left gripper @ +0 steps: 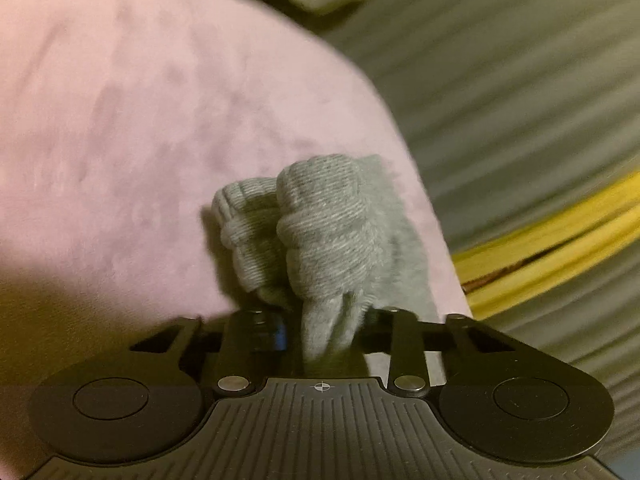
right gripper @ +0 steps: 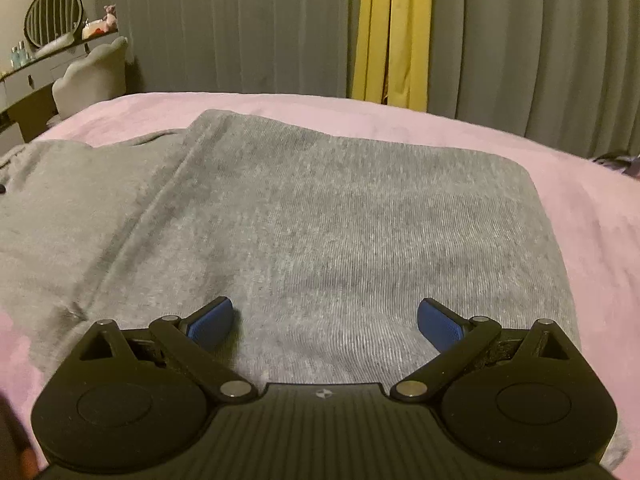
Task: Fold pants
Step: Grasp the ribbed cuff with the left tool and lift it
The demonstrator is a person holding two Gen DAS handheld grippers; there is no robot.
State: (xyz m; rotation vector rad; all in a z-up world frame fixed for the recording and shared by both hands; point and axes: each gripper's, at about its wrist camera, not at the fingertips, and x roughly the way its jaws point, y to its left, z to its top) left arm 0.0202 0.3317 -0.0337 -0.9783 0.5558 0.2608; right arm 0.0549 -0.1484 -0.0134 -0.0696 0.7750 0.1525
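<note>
The grey pants (right gripper: 304, 208) lie spread on the pink bed cover (right gripper: 592, 240), partly folded, with a lengthwise crease at the left. My right gripper (right gripper: 325, 322) is open just above the near part of the pants, its blue pads (right gripper: 210, 322) wide apart and holding nothing. In the left wrist view my left gripper (left gripper: 326, 330) is shut on a bunched grey ribbed cuff of the pants (left gripper: 320, 224) and holds it lifted above the pink cover (left gripper: 140, 120). That view is blurred by motion.
Grey curtains (right gripper: 520, 40) with a yellow strip (right gripper: 396, 32) hang behind the bed. A dressing table with a round mirror (right gripper: 52, 16) and a padded chair (right gripper: 94, 76) stand at the far left. The bed edge runs close behind the pants.
</note>
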